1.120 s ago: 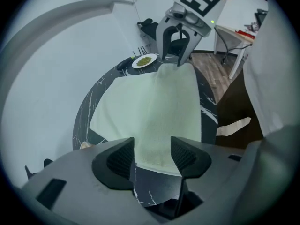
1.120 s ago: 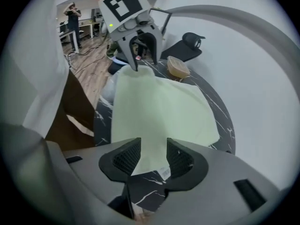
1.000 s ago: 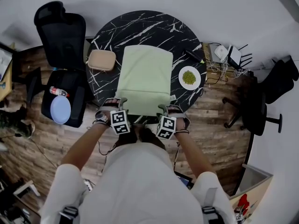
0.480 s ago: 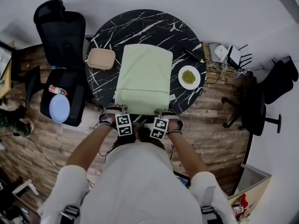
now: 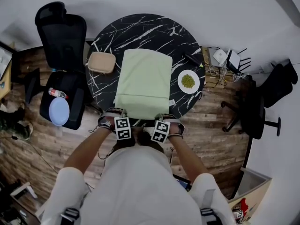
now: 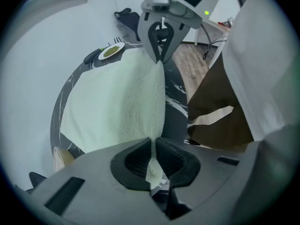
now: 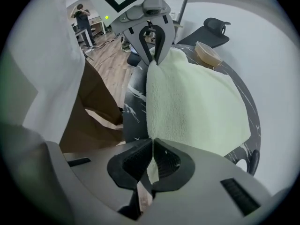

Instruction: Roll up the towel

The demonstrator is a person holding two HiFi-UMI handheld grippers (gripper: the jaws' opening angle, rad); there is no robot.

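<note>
The left claw (image 6: 153,159) and right claw (image 7: 152,159) have just closed and now each pinches a near corner of the towel (image 5: 143,81), at 7 and 5 o'clock on the table (image 5: 140,25), having come down to that edge. The towel lies flat across the table's middle, with a box (image 5: 101,62) at 9 o'clock and a plate (image 5: 188,81) at 3. With both corners gripped, rolling can likely begin toward 12 o'clock.

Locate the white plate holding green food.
In the head view, the white plate sits near the marble table's right edge, right of the green towel.
</note>
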